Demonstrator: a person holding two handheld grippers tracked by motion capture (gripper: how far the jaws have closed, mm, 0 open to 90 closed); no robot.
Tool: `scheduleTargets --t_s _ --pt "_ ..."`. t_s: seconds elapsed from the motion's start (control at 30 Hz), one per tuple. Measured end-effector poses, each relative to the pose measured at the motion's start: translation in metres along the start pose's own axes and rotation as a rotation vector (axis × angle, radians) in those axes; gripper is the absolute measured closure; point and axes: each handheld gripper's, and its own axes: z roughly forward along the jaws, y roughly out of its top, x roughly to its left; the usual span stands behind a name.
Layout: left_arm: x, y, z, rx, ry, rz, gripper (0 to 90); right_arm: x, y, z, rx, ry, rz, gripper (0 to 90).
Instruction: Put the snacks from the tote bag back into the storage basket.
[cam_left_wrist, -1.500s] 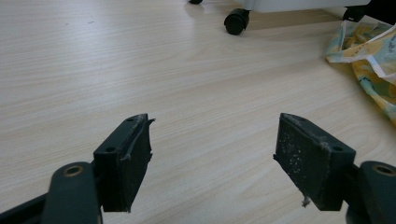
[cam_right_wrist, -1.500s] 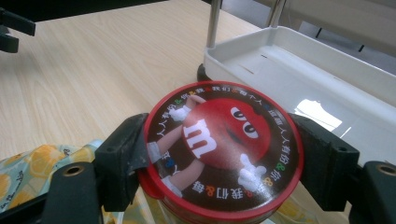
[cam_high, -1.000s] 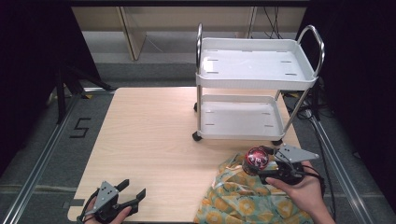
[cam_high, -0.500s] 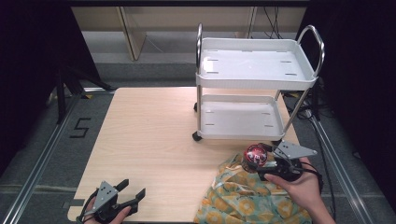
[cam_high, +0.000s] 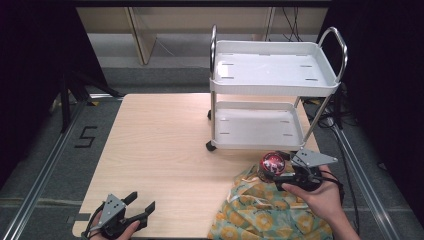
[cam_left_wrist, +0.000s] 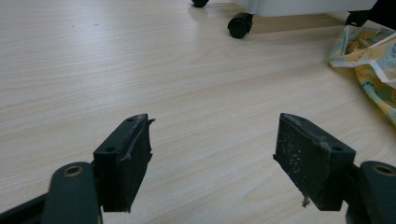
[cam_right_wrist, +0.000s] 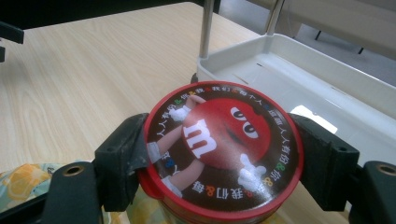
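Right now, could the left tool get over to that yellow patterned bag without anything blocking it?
Probably yes. The left tool is open and holds nothing, and bare table lies between it and the yellow patterned bag. The right tool, shut on the red tin, hovers over the bag's far edge.

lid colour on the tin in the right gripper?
Red lid with a cartoon candy character; clearest in the right gripper view.

The high view looks forward and down over the whole surface (cam_high: 165, 145), while both gripper views sit low and close, sharing the white cart (cam_high: 272, 80).
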Motion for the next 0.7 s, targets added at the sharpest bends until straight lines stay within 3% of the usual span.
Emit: scheduleTargets --t_s 0.27,0.3,0.33,0.47,0.7 --pt "-0.0015 0.0005 -0.0005 -0.011 0.008 -0.003 26.4 -0.0005 0.0025 0.0049 -0.017 -0.002 0.012 26.6" --pt "0.0005 0.0007 -0.0003 0.001 0.005 0.012 26.4 -0.0020 0.0036 0.0042 -0.006 0.005 0.000 26.6" --pt "-0.0006 0.0005 0.0006 -0.002 0.006 -0.005 26.4 -0.0026 0.0042 0.0043 -0.004 0.004 0.005 26.5" --pt "-0.0021 0.0004 0.0019 -0.014 -0.002 -0.007 26.4 -0.0036 0.0062 0.0060 0.006 0.007 0.007 26.6" --pt "-0.0015 0.0009 -0.0003 0.005 0.012 0.009 26.4 -0.0082 0.0096 0.0073 0.002 0.008 0.005 26.6"
